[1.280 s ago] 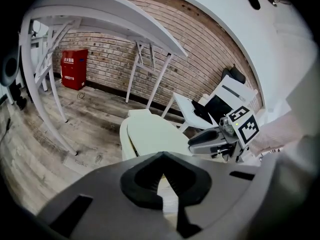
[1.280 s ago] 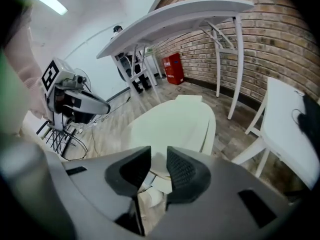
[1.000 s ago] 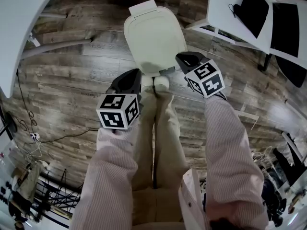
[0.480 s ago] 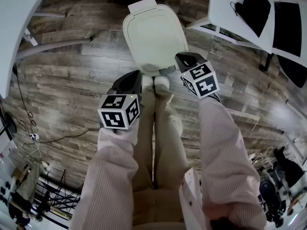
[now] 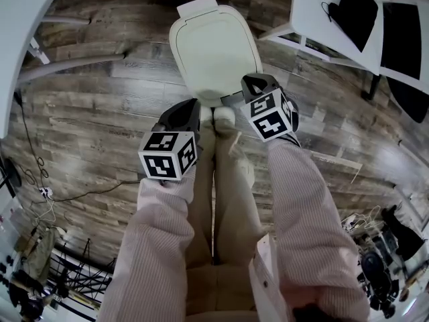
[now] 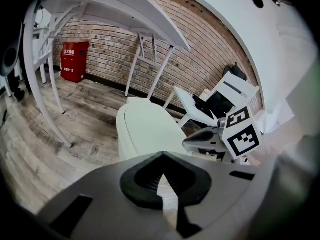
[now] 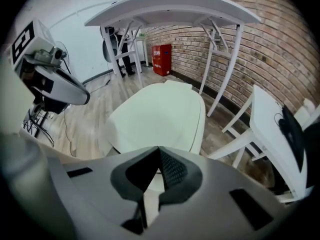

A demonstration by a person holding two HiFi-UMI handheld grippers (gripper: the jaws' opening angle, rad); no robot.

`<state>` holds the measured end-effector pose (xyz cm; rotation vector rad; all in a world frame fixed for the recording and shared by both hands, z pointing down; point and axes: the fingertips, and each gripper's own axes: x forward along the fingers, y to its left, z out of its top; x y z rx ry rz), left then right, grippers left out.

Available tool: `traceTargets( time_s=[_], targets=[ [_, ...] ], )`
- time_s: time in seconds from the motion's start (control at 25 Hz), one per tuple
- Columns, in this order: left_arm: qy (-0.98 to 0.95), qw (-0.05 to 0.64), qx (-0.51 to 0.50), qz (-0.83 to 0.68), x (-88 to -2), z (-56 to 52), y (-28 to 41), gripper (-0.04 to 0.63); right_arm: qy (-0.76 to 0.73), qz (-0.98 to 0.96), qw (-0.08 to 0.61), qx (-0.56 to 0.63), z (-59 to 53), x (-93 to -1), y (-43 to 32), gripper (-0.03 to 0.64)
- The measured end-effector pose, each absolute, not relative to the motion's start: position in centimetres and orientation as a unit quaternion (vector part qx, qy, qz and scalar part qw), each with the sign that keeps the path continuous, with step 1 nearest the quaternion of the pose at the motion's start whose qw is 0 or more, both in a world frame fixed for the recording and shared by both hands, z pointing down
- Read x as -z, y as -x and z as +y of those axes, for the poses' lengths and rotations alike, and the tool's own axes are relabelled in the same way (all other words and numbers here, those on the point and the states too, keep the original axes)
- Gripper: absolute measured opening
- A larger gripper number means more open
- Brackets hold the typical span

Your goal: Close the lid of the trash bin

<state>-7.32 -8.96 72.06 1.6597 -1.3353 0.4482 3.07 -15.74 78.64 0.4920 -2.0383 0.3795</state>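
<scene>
Stretching lengthwise away from person, bin lid (image 5: 213, 52)

The trash bin (image 5: 214, 49) sits on the floor (image 5: 100, 113) before the left tongs (image 5: 192, 104) and right tongs (image 5: 251, 83) (table (image 5: 315, 12) at right).

You have one cream trash bin (image 6: 123, 141) ahead of you, and it carries one lid (image 5: 214, 49). You hold two grippers, the left gripper (image 5: 190, 106) and the right gripper (image 5: 249, 82). Each bears one marker cube (image 5: 167, 155), which makes two cubes. You can count two striped sleeves (image 5: 157, 247) and two pale shoe tips (image 5: 226, 116). There is one curved white table (image 5: 27, 25) on your left. Two black rectangles (image 5: 353, 9) lie on the white furniture (image 5: 315, 19) at your upper right. One red cabinet (image 6: 74, 60) stands against the one brick wall (image 6: 200, 59).
</scene>
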Motion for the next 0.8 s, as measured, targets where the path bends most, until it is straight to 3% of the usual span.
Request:
traceTargets(
  time_s=[0.8],
  targets=[
    [-0.676, 0.47, -0.179, -0.539, -72.14, -8.7, 7.21, -0.006, -0.238, -0.804, 0.525, -0.146, -15.72, -78.98, -3.05, 0.005]
  ],
)
